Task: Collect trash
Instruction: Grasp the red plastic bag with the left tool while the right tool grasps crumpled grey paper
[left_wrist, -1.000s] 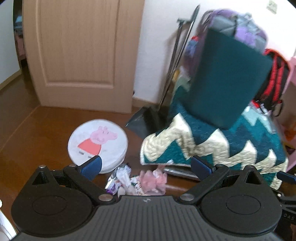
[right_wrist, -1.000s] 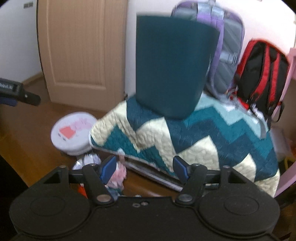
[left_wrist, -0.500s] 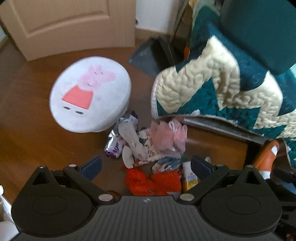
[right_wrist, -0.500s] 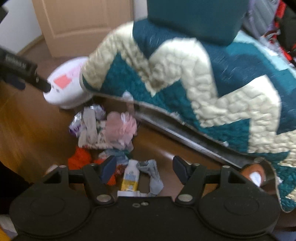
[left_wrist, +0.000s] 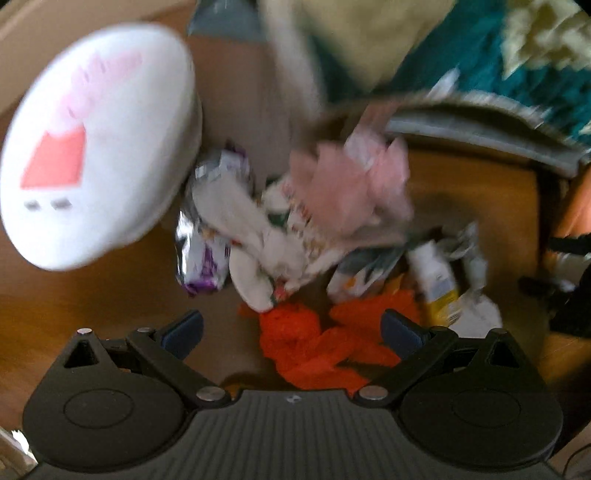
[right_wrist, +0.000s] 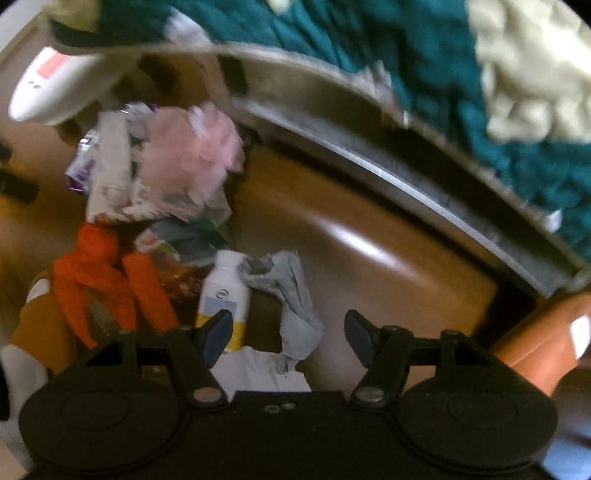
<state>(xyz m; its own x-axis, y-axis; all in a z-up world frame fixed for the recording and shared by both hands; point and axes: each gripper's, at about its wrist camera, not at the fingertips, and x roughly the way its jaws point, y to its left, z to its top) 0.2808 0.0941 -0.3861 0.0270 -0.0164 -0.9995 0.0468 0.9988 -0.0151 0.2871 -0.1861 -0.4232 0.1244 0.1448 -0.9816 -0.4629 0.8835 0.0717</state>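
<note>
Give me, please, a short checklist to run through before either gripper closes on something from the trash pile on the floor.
1. Left gripper open and empty: ok.
2. Right gripper open and empty: ok.
3. A piece lies between the left fingers: ok, the orange plastic.
4. A piece lies between the right fingers: ok, the grey crumpled rag, with the white bottle beside the left finger.
5. Fingers low enough to pinch: cannot tell, the pictures are blurred by motion.
6. Somewhere to drop the trash: cannot tell; the round white bin has its lid on.
</note>
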